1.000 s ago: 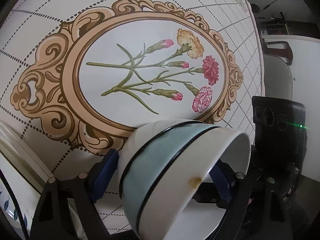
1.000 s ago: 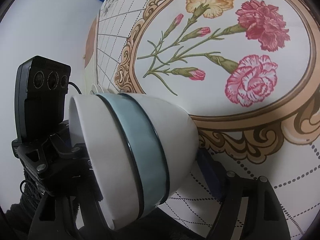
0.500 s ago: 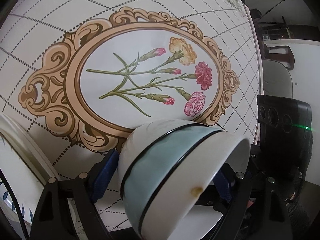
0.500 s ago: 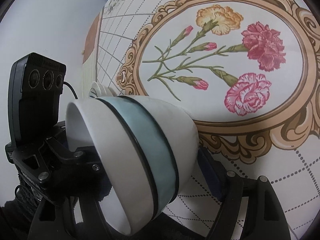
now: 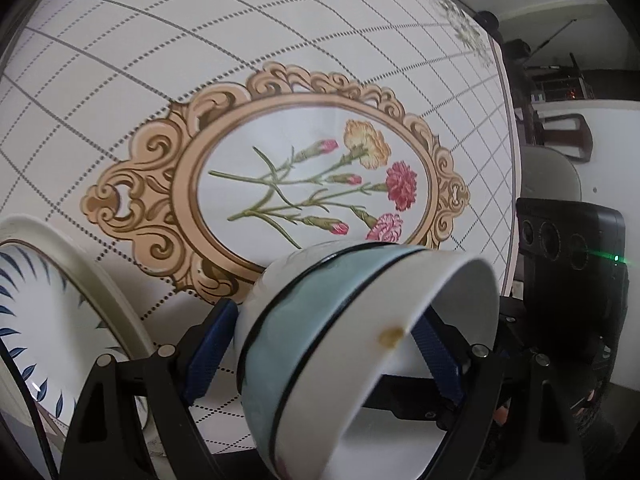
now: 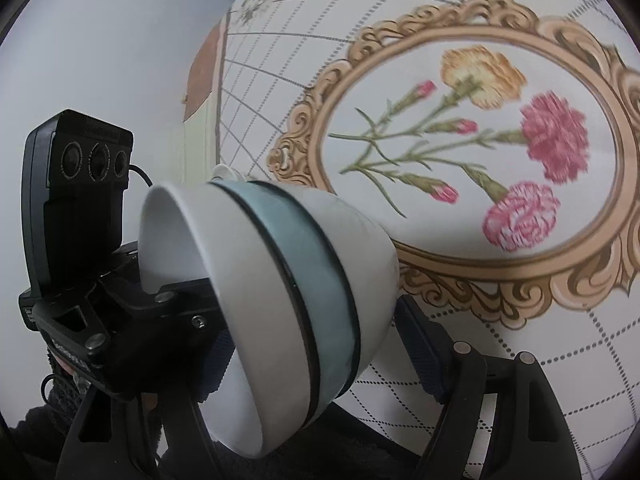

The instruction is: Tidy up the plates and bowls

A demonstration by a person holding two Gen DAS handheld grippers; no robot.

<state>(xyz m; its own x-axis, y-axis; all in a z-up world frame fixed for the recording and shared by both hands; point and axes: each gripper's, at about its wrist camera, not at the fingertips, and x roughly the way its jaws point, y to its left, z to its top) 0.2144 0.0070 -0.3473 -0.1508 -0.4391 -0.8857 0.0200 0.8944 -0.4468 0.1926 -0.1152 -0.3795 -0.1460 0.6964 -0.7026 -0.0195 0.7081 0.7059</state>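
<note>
Sitting bowl (image 5: 320,340) between both grippers

A table (image 5: 280,60) fills most of both views, covered by a white tablecloth (image 5: 120,92) printed with a dotted diamond grid and an ornate tan oval frame (image 5: 192,184) enclosing pink, red and yellow carnations (image 6: 552,136). Past its right edge stand a pale upholstered chair (image 5: 548,176) and a dark wooden chair back (image 5: 568,132). A plain white wall (image 6: 100,40) rises beyond the left edge.
</note>
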